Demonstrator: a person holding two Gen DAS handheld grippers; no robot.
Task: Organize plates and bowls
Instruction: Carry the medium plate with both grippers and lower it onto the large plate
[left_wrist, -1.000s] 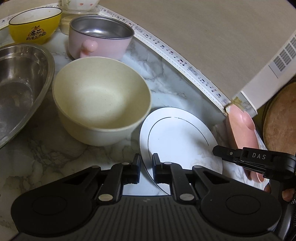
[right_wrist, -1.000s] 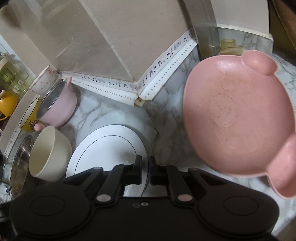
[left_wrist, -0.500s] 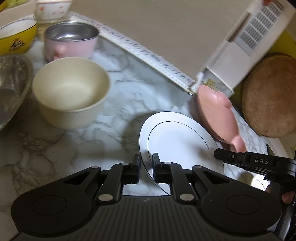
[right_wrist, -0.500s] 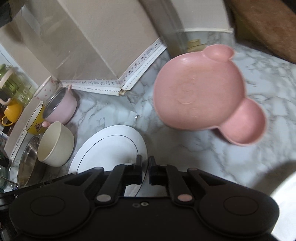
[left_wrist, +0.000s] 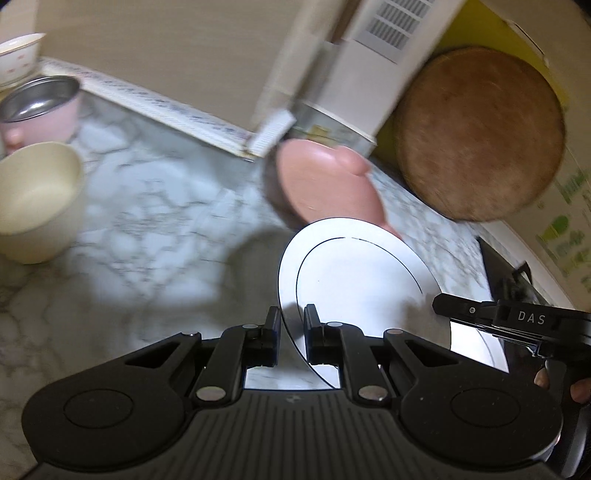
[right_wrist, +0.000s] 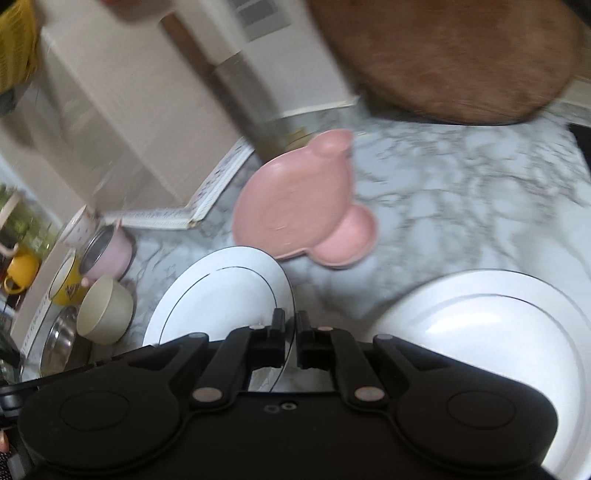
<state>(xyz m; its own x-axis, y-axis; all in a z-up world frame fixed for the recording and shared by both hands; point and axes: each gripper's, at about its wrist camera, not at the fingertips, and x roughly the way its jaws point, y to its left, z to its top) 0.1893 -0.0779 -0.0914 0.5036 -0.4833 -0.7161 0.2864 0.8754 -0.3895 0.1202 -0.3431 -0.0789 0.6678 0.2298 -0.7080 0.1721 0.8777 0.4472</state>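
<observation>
Left hand-held gripper (left_wrist: 291, 325): pinched on the white plate (left_wrist: 354, 269) rim
Right hand-held gripper (right_wrist: 291, 328): clamps the opposite rim
White plate: apparently lifted off the desk (right_wrist: 461, 206); pink plate (right_wrist: 295, 206) just beyond

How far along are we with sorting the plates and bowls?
Done: the bowls look grouped at one end, around the cream bowl. In hand: the white plate, its rim clamped by both the left gripper and the right gripper, near a second white plate, likely its destination. Left: setting it down, and the pink bear-shaped plate, alone on the counter.
</observation>
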